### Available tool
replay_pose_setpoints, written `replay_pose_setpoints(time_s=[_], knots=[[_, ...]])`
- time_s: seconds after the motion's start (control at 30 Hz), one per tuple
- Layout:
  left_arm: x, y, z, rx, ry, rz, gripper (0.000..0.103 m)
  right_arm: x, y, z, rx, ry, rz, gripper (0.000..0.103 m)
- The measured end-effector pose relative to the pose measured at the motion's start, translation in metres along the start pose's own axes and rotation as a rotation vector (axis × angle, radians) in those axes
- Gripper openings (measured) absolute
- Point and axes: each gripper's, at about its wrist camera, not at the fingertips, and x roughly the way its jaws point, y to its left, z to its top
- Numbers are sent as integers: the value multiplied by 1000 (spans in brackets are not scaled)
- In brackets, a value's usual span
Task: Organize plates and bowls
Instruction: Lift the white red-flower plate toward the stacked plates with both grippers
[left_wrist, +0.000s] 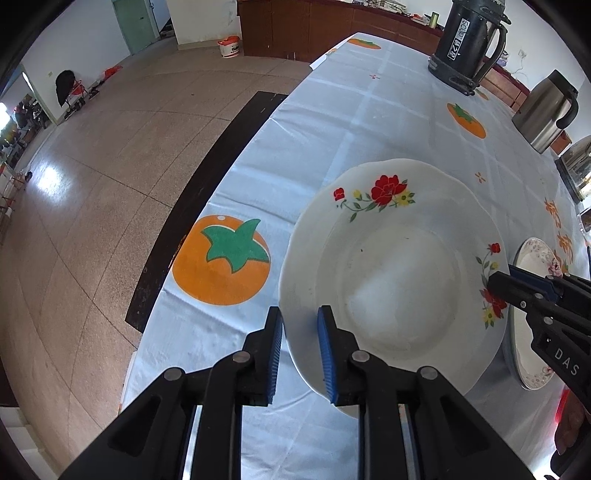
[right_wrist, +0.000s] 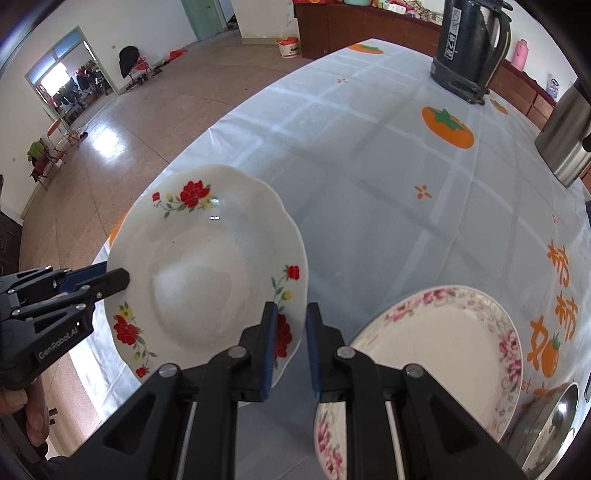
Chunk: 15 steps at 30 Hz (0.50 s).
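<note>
A white deep plate with red flowers (left_wrist: 399, 266) is held above the tablecloth between both grippers. My left gripper (left_wrist: 301, 347) is shut on its near-left rim. My right gripper (right_wrist: 291, 343) is shut on its right rim; its fingertips (left_wrist: 498, 282) show at the right in the left wrist view. The same plate (right_wrist: 199, 273) fills the left of the right wrist view, with the left gripper's fingertips (right_wrist: 114, 278) on its left rim. A pink-flowered plate (right_wrist: 443, 350) lies on the table to the right, also in the left wrist view (left_wrist: 532, 332).
A black kettle (left_wrist: 469, 40) and a steel jug (left_wrist: 546, 110) stand at the far right of the table (left_wrist: 369, 110). A steel bowl (right_wrist: 546, 424) sits by the pink plate. The table's left edge (left_wrist: 229, 177) drops to the floor.
</note>
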Motion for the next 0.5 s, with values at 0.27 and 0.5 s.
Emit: replay_pose_setpoints(time_s=[0.27,0.5], knots=[[-11,-9,-7,23,-10,-3,22,-14,-3,-12,14,-16,-3,15],[-19,-25,-14,57,-18,-8,22,-27,-12,-27,40,-32,-11,15]])
